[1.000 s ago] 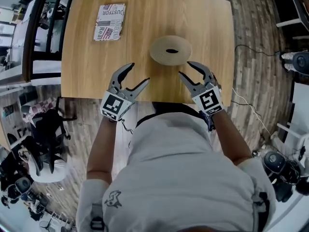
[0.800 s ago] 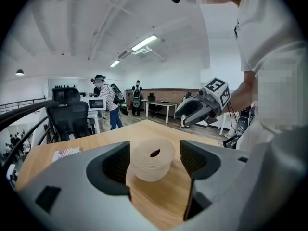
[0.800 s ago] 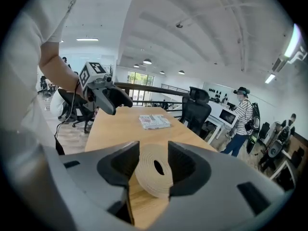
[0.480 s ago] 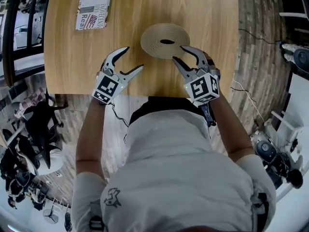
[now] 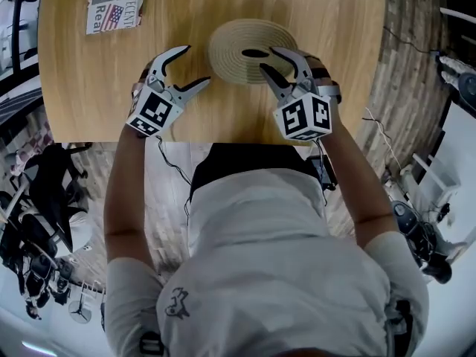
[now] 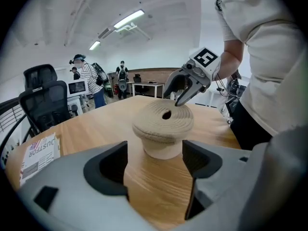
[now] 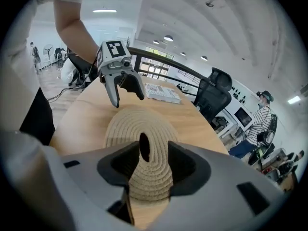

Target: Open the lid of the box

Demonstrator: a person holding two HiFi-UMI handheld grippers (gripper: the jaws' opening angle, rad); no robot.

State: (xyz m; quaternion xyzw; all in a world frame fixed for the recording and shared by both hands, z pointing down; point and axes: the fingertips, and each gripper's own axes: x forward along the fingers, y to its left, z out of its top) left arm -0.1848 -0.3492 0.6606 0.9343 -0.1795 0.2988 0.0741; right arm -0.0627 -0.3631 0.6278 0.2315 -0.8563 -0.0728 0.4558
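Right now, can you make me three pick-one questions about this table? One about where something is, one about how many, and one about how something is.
1. Where on the table is the booklet?
A. far left corner
B. near right edge
C. the middle

2. How many holes has the lid?
A. none
B. one
C. three

3. The box is:
A. open, lid lying beside it
B. tipped on its side
C. shut, lid on

Answers:
1 A, the head view shows the booklet at the table's far left corner.
2 B, a single dark hole sits at the lid's centre.
3 C, the left gripper view shows the lid resting on the upright box.
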